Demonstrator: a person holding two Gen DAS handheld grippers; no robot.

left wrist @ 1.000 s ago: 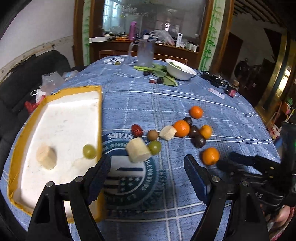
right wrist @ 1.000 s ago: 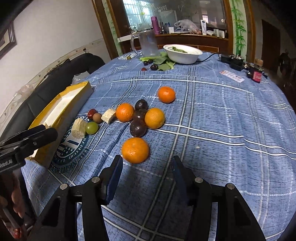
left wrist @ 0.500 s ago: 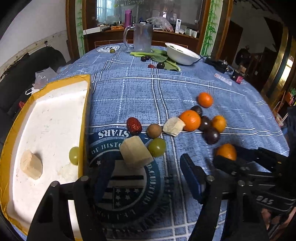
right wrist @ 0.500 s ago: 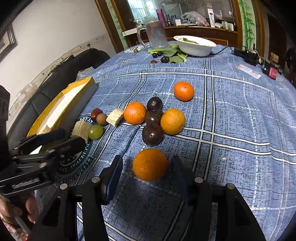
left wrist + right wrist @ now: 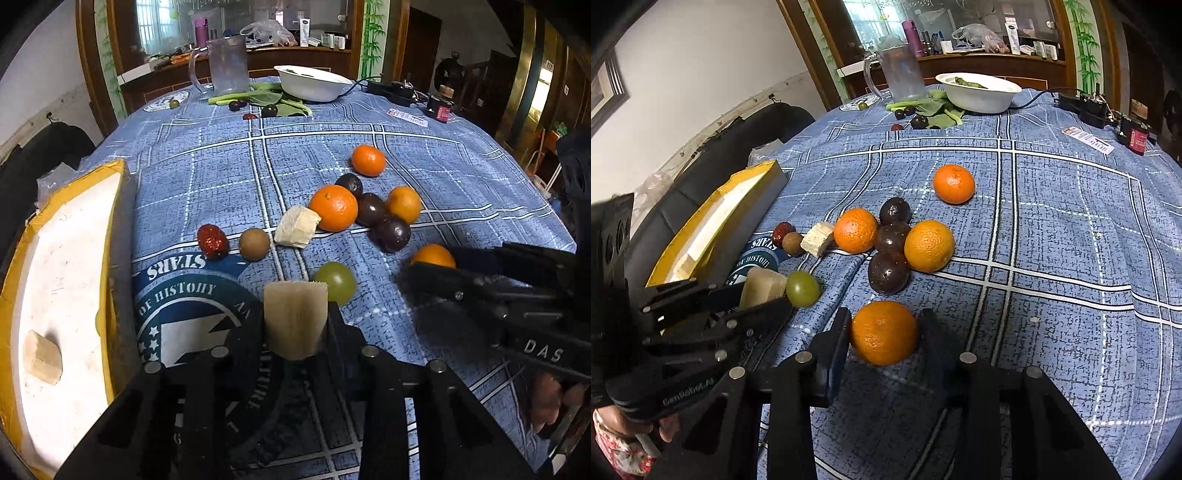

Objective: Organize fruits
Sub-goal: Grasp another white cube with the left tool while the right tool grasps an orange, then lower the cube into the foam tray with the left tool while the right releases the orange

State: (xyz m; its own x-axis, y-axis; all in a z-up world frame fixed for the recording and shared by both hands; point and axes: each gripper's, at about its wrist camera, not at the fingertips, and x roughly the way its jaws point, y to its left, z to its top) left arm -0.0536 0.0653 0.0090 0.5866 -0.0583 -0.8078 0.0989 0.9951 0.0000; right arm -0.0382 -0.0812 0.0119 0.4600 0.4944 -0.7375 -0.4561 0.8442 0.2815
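Orange tangerine (image 5: 884,332) between closing right tool (image 5: 882,334) pads, touching

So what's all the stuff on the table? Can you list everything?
oranges: five, orange, mid-table; one between the right gripper's fingers
dark plums: three, purple-black, among the oranges
pale chunks: three, cream; one in the left gripper, one on the cloth, one in the tray
green grape: one, beside the held chunk
red date: one, near the tray
brown fruit: one, beside the date
tray: one, yellow-edged, left
bowl, jug: far side
left gripper, right gripper: black, both closing
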